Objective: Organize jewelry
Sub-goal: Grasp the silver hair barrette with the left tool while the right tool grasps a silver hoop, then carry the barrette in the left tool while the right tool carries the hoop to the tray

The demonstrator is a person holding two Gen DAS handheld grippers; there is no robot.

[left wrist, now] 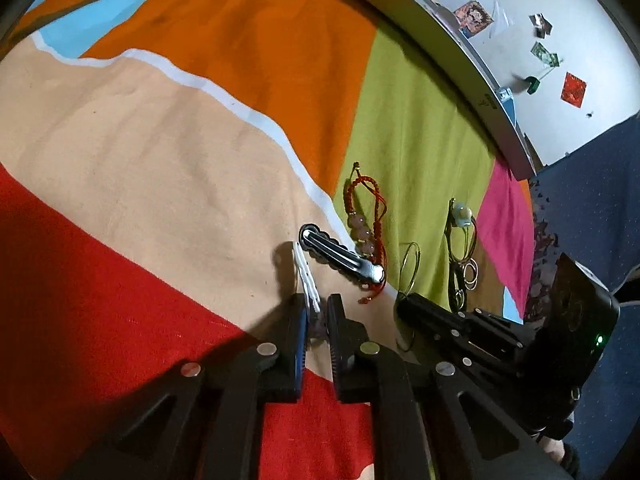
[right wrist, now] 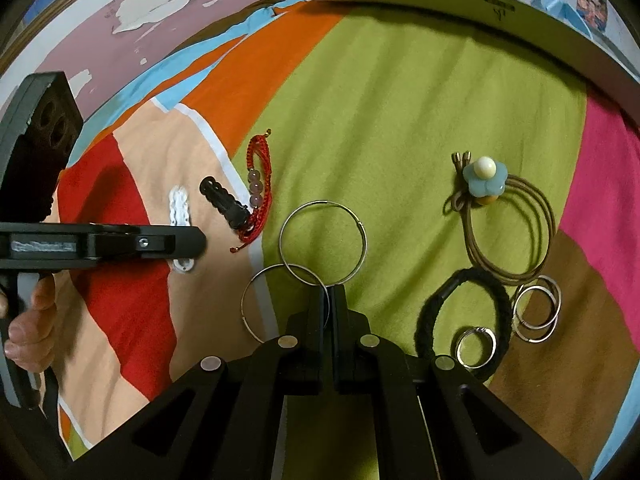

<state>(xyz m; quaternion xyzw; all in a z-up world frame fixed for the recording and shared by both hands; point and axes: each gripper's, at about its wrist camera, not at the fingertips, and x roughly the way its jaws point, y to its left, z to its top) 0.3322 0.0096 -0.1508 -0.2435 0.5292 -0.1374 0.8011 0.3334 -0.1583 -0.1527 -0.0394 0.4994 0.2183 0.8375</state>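
Gripping a white hair clip (left wrist: 306,280) between narrow jaws, left gripper (left wrist: 318,312) | black hair clip (left wrist: 340,258) and red beaded bracelet (left wrist: 366,232) just ahead | right gripper (right wrist: 329,300) closed on the nearer large hoop earring (right wrist: 286,302); second hoop (right wrist: 323,242) overlapping it just ahead on striped cloth (right wrist: 380,120).

I count two large hoop earrings (right wrist: 322,241), overlapping. Right of them lie three smaller silver rings (right wrist: 536,307), one black hair tie (right wrist: 460,316) and one flower hair tie (right wrist: 485,179). Left: one red beaded bracelet (right wrist: 256,188), one black hair clip (right wrist: 223,201), one white hair clip (right wrist: 179,206).
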